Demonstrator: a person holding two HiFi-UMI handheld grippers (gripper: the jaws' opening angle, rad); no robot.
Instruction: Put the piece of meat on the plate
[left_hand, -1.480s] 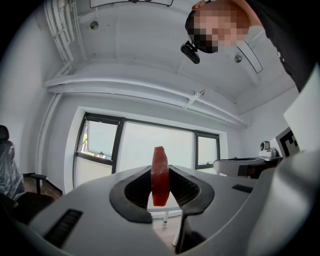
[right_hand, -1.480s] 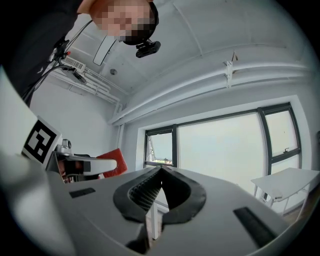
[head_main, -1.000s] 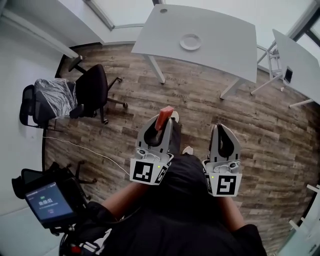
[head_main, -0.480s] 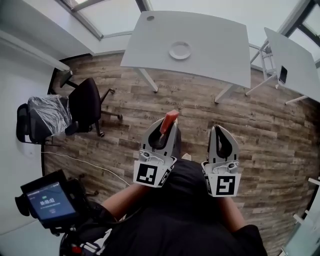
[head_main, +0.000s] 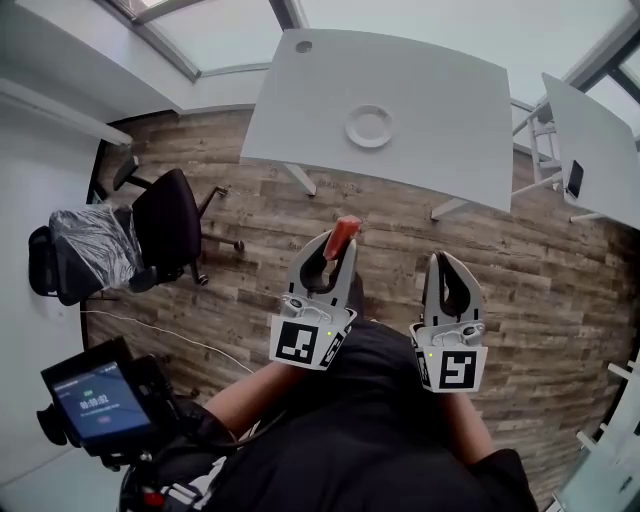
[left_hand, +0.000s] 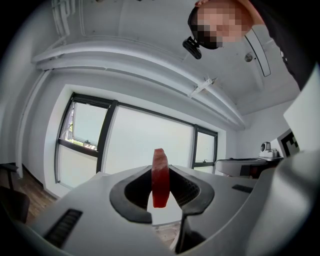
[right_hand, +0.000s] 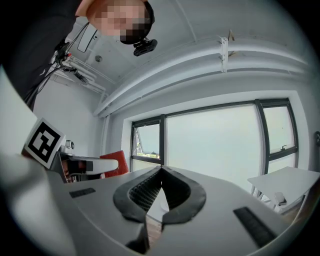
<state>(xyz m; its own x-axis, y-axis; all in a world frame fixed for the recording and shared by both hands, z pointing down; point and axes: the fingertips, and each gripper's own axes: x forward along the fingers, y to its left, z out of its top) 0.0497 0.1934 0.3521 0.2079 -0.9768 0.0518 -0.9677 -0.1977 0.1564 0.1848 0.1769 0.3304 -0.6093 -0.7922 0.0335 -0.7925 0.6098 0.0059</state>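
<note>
Left gripper view looks straight down the left tongs (left_hand: 160, 186), and they are clamped on the piece of meat (left_hand: 160, 175). It is a thin red slab held on edge between the two dark pads, its top end poking out past the tips. The right tongs (right_hand: 161, 169) have their tips pressed together with nothing between them, only a small gap showing further back between the ribbed pads.

From the head view the two tongs sit side by side in front of the person, left one carrying the meat, each with its marker cube (head_main: 303, 343) nearest the body. Both point toward the worktop (head_main: 440, 90), and wooden floor (head_main: 250, 215) lies under them. The meat is in the air over that floor, short of the worktop's near edge.

The plate (head_main: 369, 127) is a small white round one, lying flat about the middle of the grey worktop, well apart from the meat. A second pale table (head_main: 590, 130) stands off to the right with a small dark object on it. To the left are a black office chair (head_main: 170, 225) and, beside it, another chair wrapped in clear plastic (head_main: 90, 245). Lower left, close to the person, a handheld screen (head_main: 92, 405) is lit. Big windows (left_hand: 145, 145) fill the far wall in both gripper views.
</note>
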